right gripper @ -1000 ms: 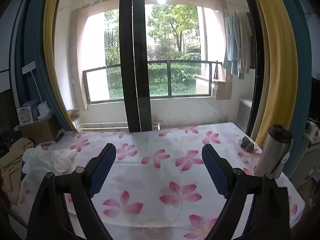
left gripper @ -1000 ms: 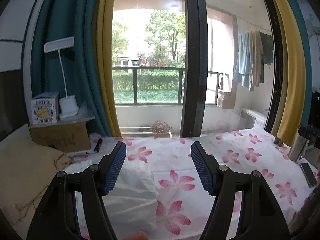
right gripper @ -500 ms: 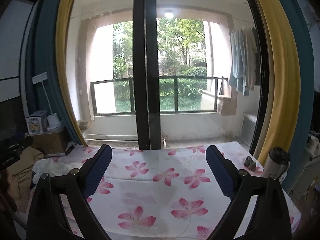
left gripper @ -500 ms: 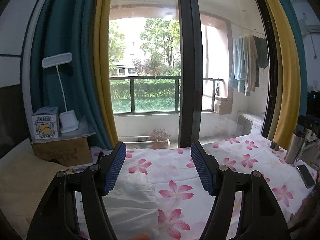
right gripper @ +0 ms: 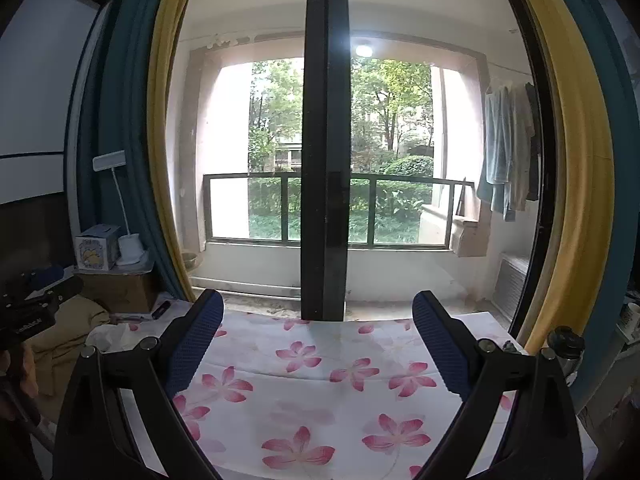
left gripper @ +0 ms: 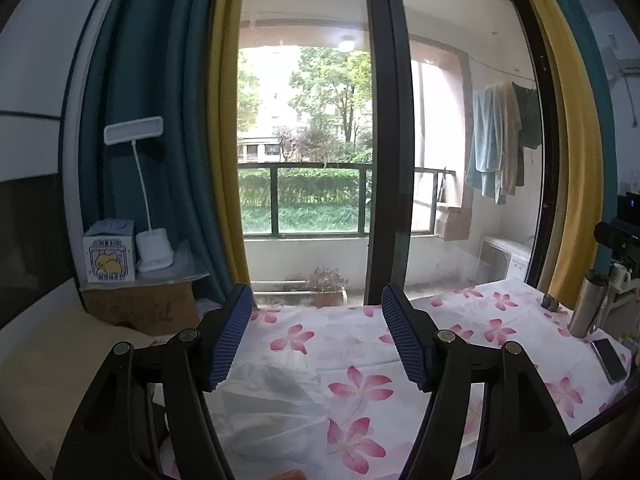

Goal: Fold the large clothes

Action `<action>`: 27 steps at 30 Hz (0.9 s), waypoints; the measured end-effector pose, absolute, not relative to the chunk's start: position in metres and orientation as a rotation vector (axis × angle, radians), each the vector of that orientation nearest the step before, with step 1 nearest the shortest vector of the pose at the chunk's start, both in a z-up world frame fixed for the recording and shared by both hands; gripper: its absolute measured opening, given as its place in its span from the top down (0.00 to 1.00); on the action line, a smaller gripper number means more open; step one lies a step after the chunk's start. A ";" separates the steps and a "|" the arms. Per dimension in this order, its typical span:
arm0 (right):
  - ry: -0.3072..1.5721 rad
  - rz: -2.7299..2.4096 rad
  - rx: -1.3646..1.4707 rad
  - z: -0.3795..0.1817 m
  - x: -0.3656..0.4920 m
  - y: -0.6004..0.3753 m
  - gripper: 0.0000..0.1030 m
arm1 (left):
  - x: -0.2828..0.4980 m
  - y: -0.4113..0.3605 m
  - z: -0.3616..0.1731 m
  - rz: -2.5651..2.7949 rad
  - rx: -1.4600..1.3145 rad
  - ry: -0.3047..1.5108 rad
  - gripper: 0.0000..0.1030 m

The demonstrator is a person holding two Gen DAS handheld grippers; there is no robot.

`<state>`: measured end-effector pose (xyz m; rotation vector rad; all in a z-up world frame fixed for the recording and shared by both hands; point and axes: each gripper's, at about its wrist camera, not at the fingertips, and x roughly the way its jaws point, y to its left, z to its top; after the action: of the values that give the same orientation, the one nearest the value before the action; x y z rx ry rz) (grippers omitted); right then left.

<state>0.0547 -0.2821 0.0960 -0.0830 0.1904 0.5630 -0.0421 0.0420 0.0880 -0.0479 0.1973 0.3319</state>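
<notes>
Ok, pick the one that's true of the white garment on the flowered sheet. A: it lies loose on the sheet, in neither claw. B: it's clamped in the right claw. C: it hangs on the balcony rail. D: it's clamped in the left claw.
A: the white garment lies crumpled on the flowered sheet, with the left claw and the right claw both open and empty.

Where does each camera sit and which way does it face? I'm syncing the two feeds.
Left wrist: on the left gripper, facing the balcony door over the floral sheet; own open jaws show.
Right wrist: on the right gripper, facing the same door; own open jaws show, left gripper at its left edge.
Shared: sheet, door, desk lamp, steel flask.
</notes>
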 end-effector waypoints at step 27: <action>0.266 0.570 -0.114 0.079 0.067 -0.269 0.08 | -0.032 0.065 0.066 0.340 -0.139 0.256 0.32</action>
<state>0.0665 -0.2690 0.0794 -0.1143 0.2661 0.5697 -0.0323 0.0653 0.0663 -0.1394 0.2557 0.3403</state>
